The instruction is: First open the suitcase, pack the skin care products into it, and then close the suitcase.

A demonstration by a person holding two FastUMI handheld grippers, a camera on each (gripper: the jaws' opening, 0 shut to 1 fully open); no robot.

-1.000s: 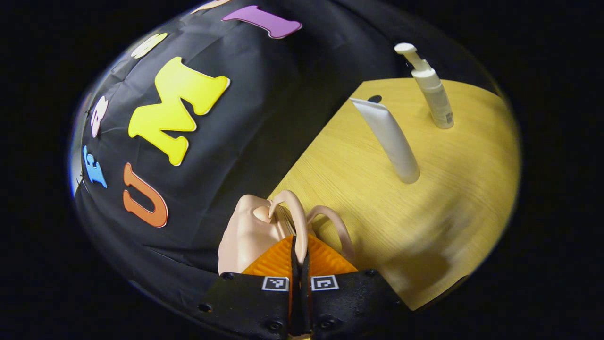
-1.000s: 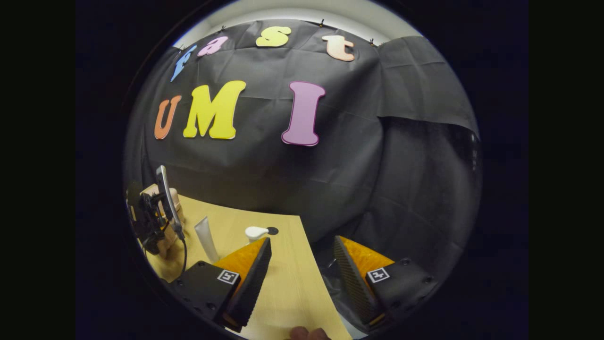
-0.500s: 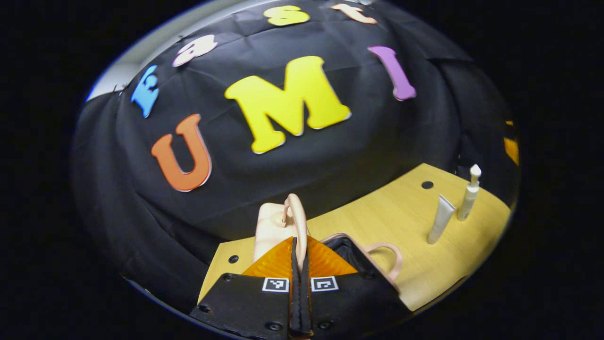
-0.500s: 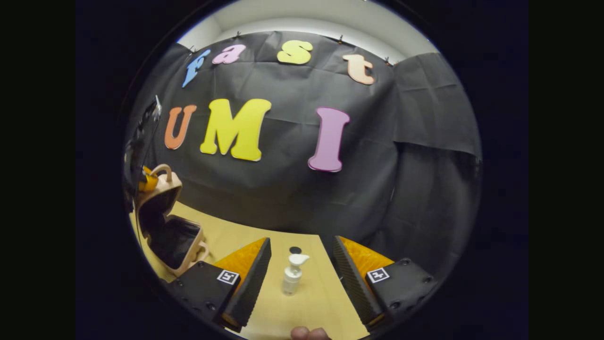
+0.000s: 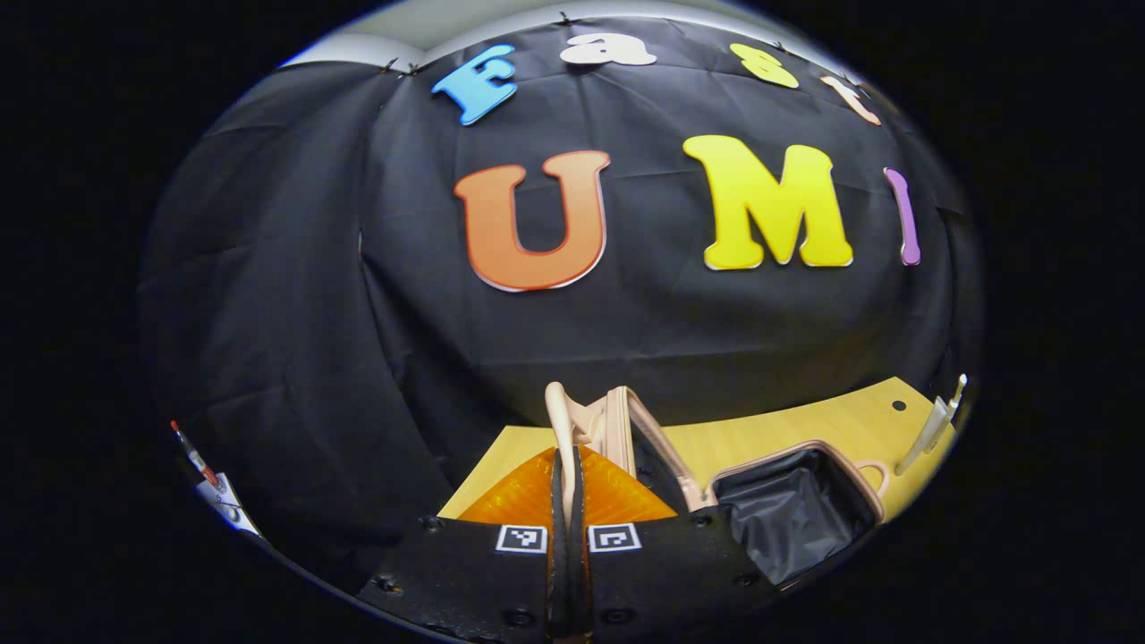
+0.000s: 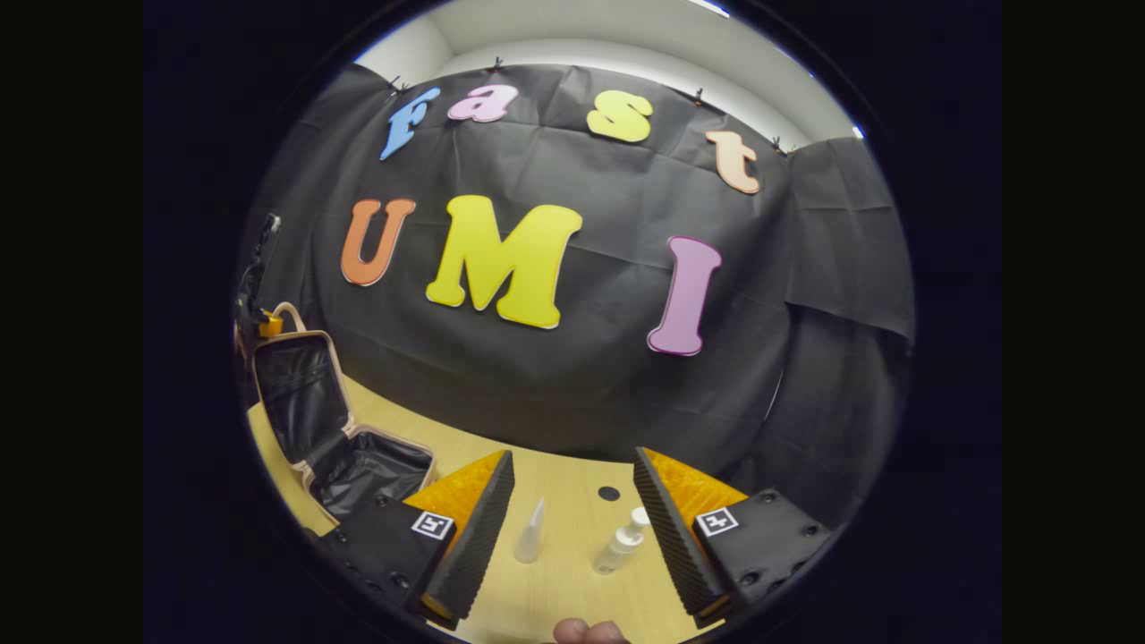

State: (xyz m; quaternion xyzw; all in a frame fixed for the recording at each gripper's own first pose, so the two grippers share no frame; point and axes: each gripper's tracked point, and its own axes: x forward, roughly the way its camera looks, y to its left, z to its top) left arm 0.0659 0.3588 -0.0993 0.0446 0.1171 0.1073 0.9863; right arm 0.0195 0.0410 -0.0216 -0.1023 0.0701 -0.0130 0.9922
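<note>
The pink suitcase stands open on the wooden table [image 6: 572, 581]. Its lid [image 6: 288, 394] is raised upright and its black-lined base [image 6: 376, 470] lies flat. My left gripper [image 5: 567, 461] is shut on the lid's pink handle [image 5: 562, 410]; in the right gripper view that gripper [image 6: 255, 300] sits at the lid's top edge. The base [image 5: 792, 510] lies to its right. My right gripper [image 6: 572, 528] is open, held above the table. Beyond its fingers stand a white tube [image 6: 530, 535] and a white pump bottle [image 6: 622, 544]. Both also stand at the table's far right, tube [image 5: 926, 434] and bottle [image 5: 954, 398].
The black cloth wall rises right behind the table. A small dark hole [image 6: 608, 493] marks the tabletop behind the bottle. A fingertip [image 6: 586, 631] shows at the bottom of the right gripper view. Bare wood lies between the suitcase and the two products.
My left gripper has swung the lid up by its handle, from nearly closed to fully upright. My right gripper has turned so that both tube and bottle now sit between its fingers.
</note>
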